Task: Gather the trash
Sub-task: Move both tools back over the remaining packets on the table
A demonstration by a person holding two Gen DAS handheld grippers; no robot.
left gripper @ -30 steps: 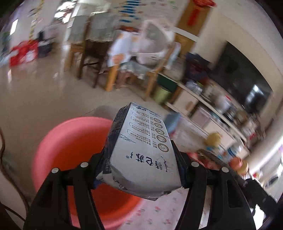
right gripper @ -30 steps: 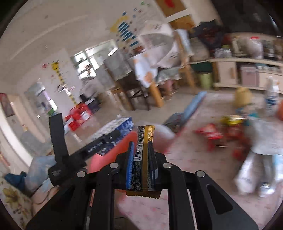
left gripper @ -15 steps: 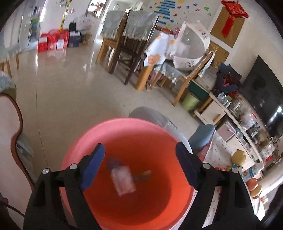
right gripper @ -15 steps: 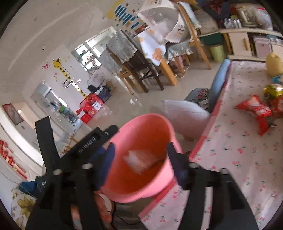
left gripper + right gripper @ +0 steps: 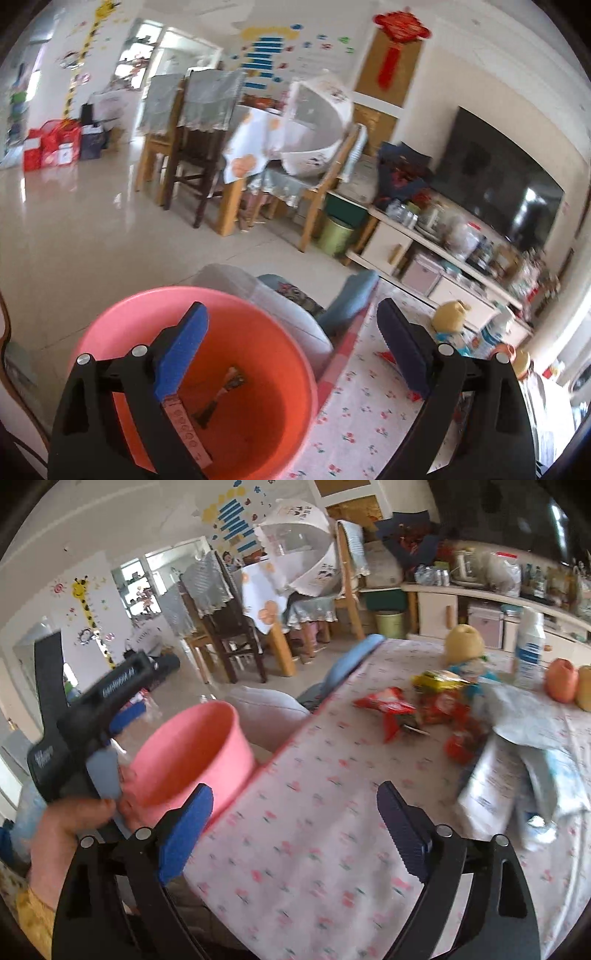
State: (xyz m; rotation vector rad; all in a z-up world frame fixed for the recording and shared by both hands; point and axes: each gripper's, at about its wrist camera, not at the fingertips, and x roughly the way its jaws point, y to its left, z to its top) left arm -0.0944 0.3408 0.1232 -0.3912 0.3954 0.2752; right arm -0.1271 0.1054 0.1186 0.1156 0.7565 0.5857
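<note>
A pink bucket (image 5: 258, 306) stands beside the table's left edge, and a dark wrapper (image 5: 225, 387) lies on its bottom. My left gripper (image 5: 291, 354) hovers over the bucket's right rim, jaws opening, nothing between them. In the right wrist view the bucket (image 5: 195, 753) is at the left, and my right gripper (image 5: 295, 823) is above the flowered tablecloth (image 5: 314, 849), jaws opening and empty. Red snack wrappers (image 5: 391, 709), a yellow packet (image 5: 439, 679) and white bags (image 5: 495, 786) lie on the cloth ahead and to the right.
A person's hand (image 5: 62, 830) holds the left gripper's handle (image 5: 92, 716) beside the bucket. A white bottle (image 5: 530, 646), orange fruit (image 5: 561, 679) and a yellow jug (image 5: 463, 642) stand at the table's far end. Cushioned stools (image 5: 266, 295), dining chairs (image 5: 195, 147) and a TV shelf (image 5: 443, 251) lie beyond.
Both grippers opened: the white and blue carton and the yellow-black bar fell into the bucket. The right gripper then swung right over the tablecloth; the left one tilted up slightly.
</note>
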